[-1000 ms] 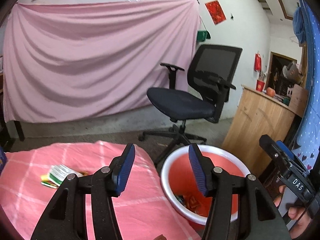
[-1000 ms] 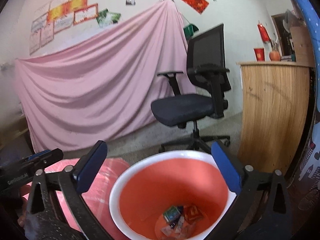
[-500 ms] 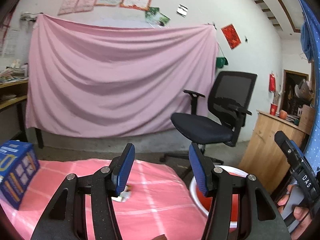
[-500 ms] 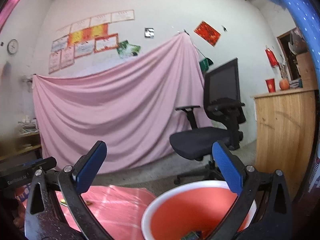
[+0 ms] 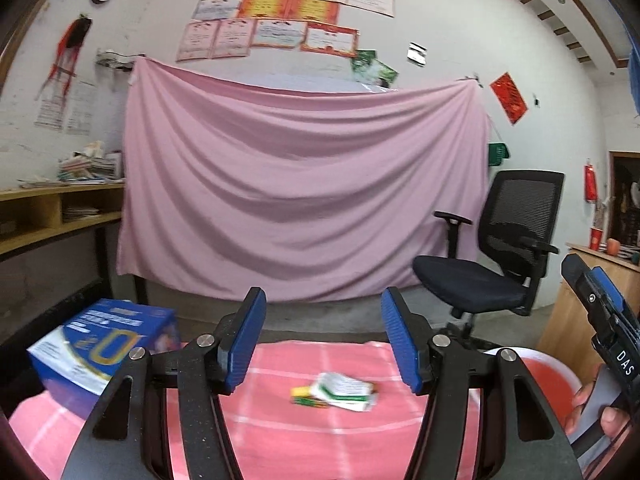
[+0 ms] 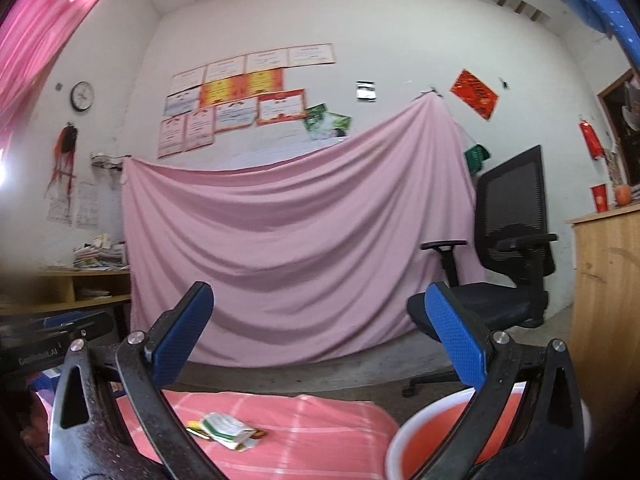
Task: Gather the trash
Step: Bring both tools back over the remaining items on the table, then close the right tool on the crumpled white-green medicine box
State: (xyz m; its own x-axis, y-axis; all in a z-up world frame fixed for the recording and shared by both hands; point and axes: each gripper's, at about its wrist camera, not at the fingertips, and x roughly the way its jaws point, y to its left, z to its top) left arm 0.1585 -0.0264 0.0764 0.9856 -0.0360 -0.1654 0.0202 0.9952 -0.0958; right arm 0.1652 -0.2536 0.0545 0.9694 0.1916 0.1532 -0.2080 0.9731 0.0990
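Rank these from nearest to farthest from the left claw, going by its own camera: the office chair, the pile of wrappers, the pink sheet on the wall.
1. Pile of wrappers, on the checked cloth just ahead.
2. Office chair, off to the right.
3. Pink sheet, hanging against the back wall.

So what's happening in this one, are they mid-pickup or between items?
Between items. A person holds a hand-held gripper in each hand; the left hand-held gripper and the right hand-held gripper are both open and empty, the left's jaws having just opened a little. Wrappers still lie on the pink tablecloth, framed between the left fingers. The red basin sits to the right.
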